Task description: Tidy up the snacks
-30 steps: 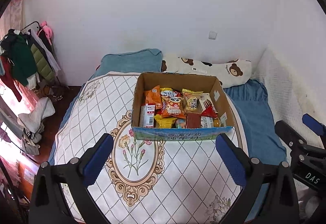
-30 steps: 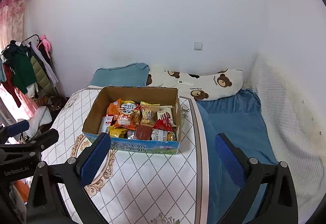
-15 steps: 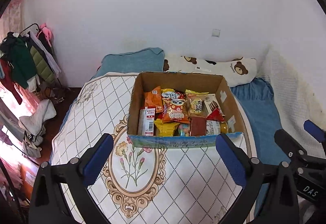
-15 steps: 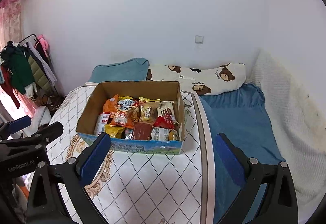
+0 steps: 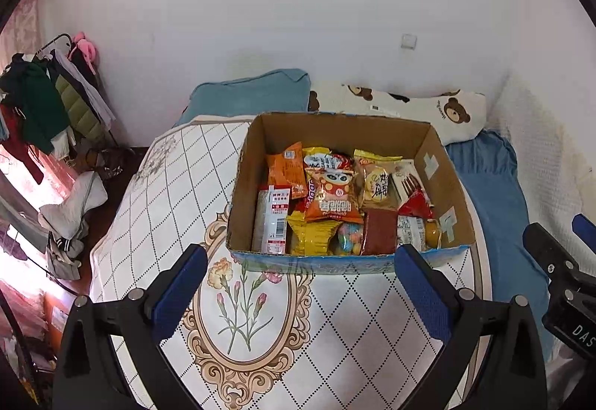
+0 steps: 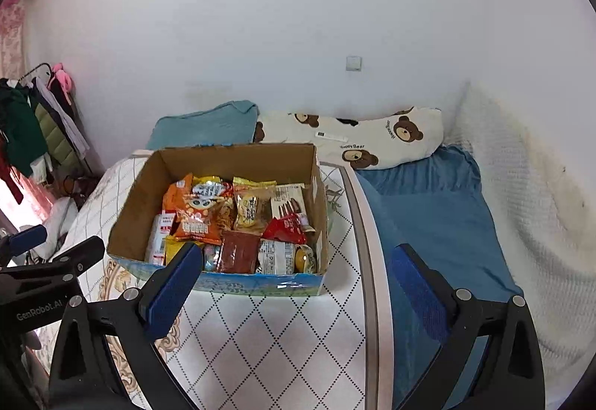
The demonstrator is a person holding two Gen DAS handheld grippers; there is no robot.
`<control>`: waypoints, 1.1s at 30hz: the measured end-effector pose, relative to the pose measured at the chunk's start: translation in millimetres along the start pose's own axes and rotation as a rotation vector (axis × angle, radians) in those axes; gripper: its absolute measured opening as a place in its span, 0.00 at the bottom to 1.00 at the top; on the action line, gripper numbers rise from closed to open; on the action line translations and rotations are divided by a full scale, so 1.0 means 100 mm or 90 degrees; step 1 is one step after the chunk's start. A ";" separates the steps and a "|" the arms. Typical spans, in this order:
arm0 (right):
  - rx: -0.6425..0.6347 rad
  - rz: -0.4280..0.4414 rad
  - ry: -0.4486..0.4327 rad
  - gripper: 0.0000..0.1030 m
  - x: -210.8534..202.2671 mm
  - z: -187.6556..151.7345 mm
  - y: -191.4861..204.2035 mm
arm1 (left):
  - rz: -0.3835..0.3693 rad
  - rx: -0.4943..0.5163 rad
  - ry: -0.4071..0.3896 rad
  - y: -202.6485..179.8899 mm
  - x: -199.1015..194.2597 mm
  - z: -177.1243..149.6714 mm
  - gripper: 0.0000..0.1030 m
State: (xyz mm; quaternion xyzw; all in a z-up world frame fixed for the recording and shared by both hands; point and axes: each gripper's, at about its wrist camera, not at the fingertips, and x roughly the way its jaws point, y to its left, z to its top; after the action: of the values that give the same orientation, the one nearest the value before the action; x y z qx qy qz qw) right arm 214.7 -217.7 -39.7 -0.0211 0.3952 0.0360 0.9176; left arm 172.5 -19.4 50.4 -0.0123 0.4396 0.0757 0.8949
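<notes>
A cardboard box (image 5: 447, 182) (image 6: 130, 220) stands on a round table with a floral diamond-pattern cloth (image 5: 164, 201) (image 6: 268, 328). Inside lie several snack packets: an orange bag (image 5: 329, 199) (image 6: 197, 221), a white packet (image 5: 275, 220), a dark red packet (image 5: 380, 231) (image 6: 240, 251) and a yellow one (image 5: 313, 235). My left gripper (image 5: 300, 257) hovers open just in front of the box's near wall. My right gripper (image 6: 294, 259) is open too, in front of the box's right end. Neither holds anything.
The table stands against a bed with a blue sheet (image 6: 428, 208), a bear-print pillow (image 6: 372, 138) and a teal pillow (image 5: 253, 93). A clothes rack (image 5: 44, 97) stands at the far left. White fabric (image 6: 529, 194) lines the right wall.
Both grippers have moved forward toward the box, which now looks larger and nearer. Both stayed open. Nothing in the box has shifted.
</notes>
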 end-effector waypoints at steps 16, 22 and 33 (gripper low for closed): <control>-0.006 0.016 0.022 1.00 0.14 -0.09 0.03 | 0.004 0.005 0.013 -0.03 0.06 -0.05 1.00; -0.009 0.023 0.025 1.00 0.15 -0.11 0.05 | 0.006 0.006 0.017 -0.02 0.08 -0.07 1.00; -0.008 0.022 0.026 1.00 0.14 -0.12 0.04 | 0.006 0.007 0.015 -0.02 0.06 -0.09 1.00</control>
State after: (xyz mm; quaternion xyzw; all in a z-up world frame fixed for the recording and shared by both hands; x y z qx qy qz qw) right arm 214.9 -213.6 -58.0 -0.0205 0.4138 0.0538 0.9086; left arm 169.4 -21.0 39.7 -0.0062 0.4503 0.0773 0.8895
